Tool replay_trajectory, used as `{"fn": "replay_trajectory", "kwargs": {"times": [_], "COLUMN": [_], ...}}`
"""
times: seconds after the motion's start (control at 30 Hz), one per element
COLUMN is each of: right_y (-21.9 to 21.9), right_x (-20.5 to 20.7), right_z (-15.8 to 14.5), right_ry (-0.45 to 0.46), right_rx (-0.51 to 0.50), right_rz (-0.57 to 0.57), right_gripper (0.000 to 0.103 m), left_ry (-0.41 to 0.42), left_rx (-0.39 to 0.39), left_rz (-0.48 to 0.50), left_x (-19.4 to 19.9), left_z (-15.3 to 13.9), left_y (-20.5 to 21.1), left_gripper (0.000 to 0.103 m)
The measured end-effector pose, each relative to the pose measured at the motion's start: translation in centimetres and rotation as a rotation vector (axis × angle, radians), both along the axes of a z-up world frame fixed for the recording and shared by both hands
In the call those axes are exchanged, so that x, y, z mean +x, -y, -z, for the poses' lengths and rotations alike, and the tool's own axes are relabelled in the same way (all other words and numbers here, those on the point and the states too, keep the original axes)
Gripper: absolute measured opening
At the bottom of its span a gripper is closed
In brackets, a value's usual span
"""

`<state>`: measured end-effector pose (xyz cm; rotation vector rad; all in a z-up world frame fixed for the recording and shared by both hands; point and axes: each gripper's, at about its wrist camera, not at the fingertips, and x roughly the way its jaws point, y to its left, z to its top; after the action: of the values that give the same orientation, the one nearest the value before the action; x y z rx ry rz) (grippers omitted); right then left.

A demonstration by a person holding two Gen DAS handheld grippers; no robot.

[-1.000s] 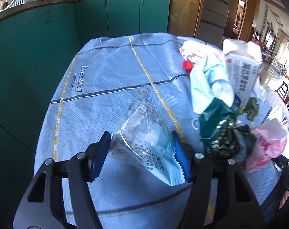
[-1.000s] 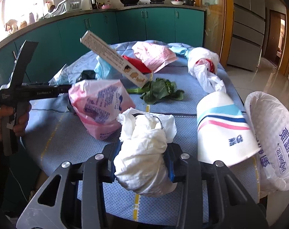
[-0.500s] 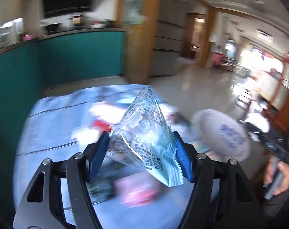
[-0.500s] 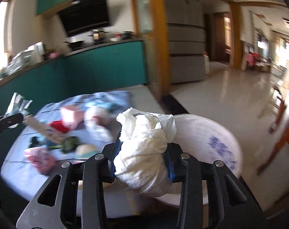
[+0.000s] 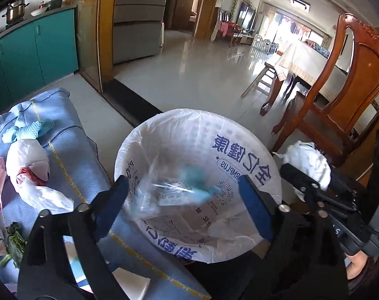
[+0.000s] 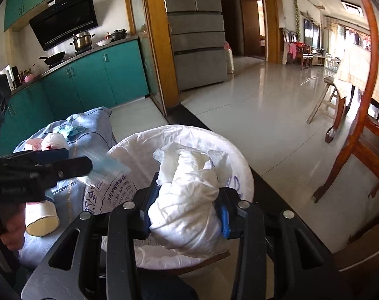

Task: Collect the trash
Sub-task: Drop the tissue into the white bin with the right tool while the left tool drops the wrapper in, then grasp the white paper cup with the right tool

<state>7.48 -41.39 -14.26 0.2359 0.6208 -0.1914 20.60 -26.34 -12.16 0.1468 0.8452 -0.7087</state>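
A bin lined with a white printed bag (image 5: 239, 135) stands beside the table; it also shows in the right wrist view (image 6: 236, 155). My left gripper (image 5: 187, 197) is open over the bin's mouth. The clear snack wrapper (image 5: 169, 187) is blurred between its fingers, falling free into the bin; in the right wrist view it (image 6: 107, 167) hangs just off the left gripper's tips. My right gripper (image 6: 187, 207) is shut on a crumpled white plastic bag (image 6: 187, 200) and holds it over the bin's near rim; the bag also shows in the left wrist view (image 5: 306, 160).
The table with the blue cloth (image 5: 72, 150) lies left of the bin, bearing a white knotted bag (image 5: 27, 165), green leaves (image 5: 13, 245) and a paper cup (image 6: 42, 217). A wooden chair (image 5: 344, 92) stands right of the bin. Teal cabinets (image 6: 94, 80) line the back.
Both grippers swung right from the table to the bin. The left gripper opened and let go of the clear wrapper. The right still holds the white bag.
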Motion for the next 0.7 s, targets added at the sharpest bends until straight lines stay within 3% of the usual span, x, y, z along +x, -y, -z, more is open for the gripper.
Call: {"fn": "replay_trajectory", "kwargs": {"times": [0.1, 0.17, 0.27, 0.4, 0.57, 0.7], "right_y": [-0.3, -1.1, -2.8, -6.6, -15.0, -21.0], "right_x": [1.4, 2.0, 2.2, 2.6, 3.8, 4.4], "right_z": [0.6, 0.6, 0.0, -0.6, -0.6, -0.6], "right_ry": [-0.028, -0.04, -0.008, 0.019, 0.006, -0.022], "right_rx": [-0.007, -0.013, -0.028, 0.0, -0.018, -0.061], "right_rz": [-0.033, -0.043, -0.07, -0.181, -0.433, -0.578], "right_gripper": [0.051, 0.07, 0.082, 0.086, 0.086, 0.089], "left_ry": [0.021, 0.053, 0.178, 0.266, 0.228, 0.194], "left_rx": [-0.003, -0.006, 0.027, 0.085, 0.17, 0.185], "left_rz": [-0.053, -0.088, -0.199, -0.357, -0.513, -0.559], "left_x": [0.0, -0.7, -2.9, -5.5, -8.2, -9.9], "left_z": [-0.6, -1.7, -3.8, -5.0, -4.1, -3.3], "left_y": [-1.5, -3.9, -8.2, -14.7, -22.3, -25.9], "left_gripper": [0.094, 0.095, 0.098, 0.099, 0.099, 0.099]}}
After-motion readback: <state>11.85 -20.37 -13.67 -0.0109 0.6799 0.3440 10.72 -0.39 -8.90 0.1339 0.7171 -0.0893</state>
